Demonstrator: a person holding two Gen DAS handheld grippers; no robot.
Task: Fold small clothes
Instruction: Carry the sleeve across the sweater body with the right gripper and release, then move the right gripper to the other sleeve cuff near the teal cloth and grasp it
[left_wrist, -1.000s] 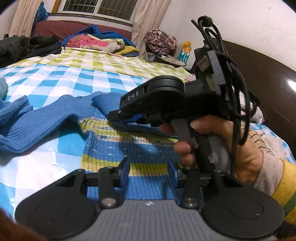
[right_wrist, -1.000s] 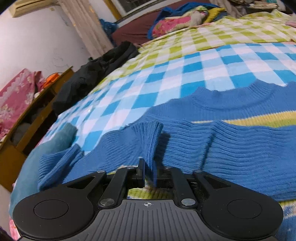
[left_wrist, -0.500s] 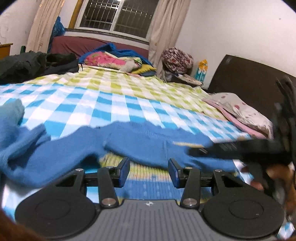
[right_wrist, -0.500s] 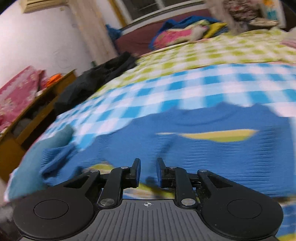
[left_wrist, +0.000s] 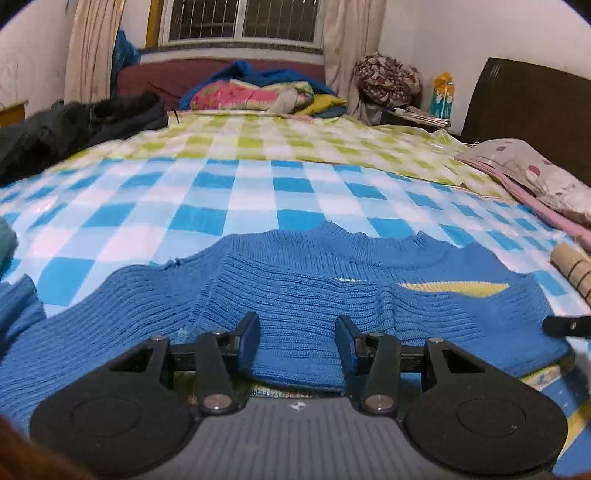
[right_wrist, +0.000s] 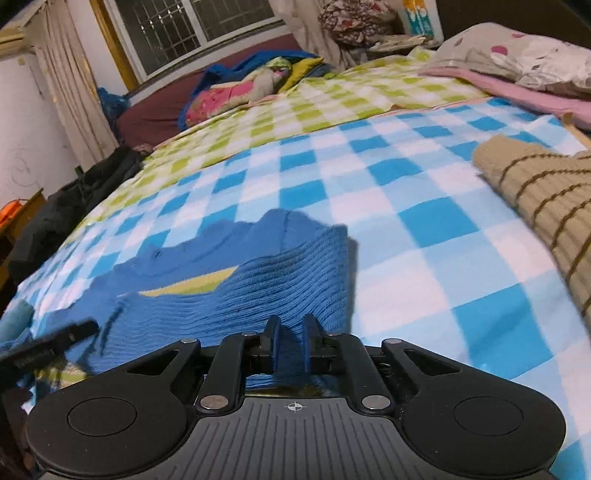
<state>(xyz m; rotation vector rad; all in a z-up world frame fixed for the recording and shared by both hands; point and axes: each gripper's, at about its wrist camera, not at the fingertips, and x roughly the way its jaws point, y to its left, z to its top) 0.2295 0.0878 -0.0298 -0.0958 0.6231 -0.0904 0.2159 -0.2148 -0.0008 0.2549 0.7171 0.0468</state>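
Observation:
A blue knitted sweater (left_wrist: 303, 288) with yellow stripes lies flat on the blue-checked bedspread (left_wrist: 236, 206), one sleeve folded across its chest. My left gripper (left_wrist: 297, 341) hovers open over the sweater's near edge; the knit lies between the fingers but the pads do not press it. In the right wrist view the sweater (right_wrist: 280, 280) ends at its right side fold. My right gripper (right_wrist: 291, 343) is there, its jaws closing tight on a pinch of the blue knit. A black part of the left gripper (right_wrist: 48, 343) shows at the left.
A beige striped garment (right_wrist: 546, 206) lies right of the sweater. A spotted pillow (left_wrist: 535, 173) and dark headboard (left_wrist: 524, 99) stand further right. Black clothes (left_wrist: 74, 125) sit far left, colourful bedding (left_wrist: 251, 92) under the window, and a teal cloth (left_wrist: 5, 240) at the left edge.
The right gripper let go of the sleeve cuff, swung right and closed on the sweater's right side. It and its hand left the left wrist view, which has turned toward the window.

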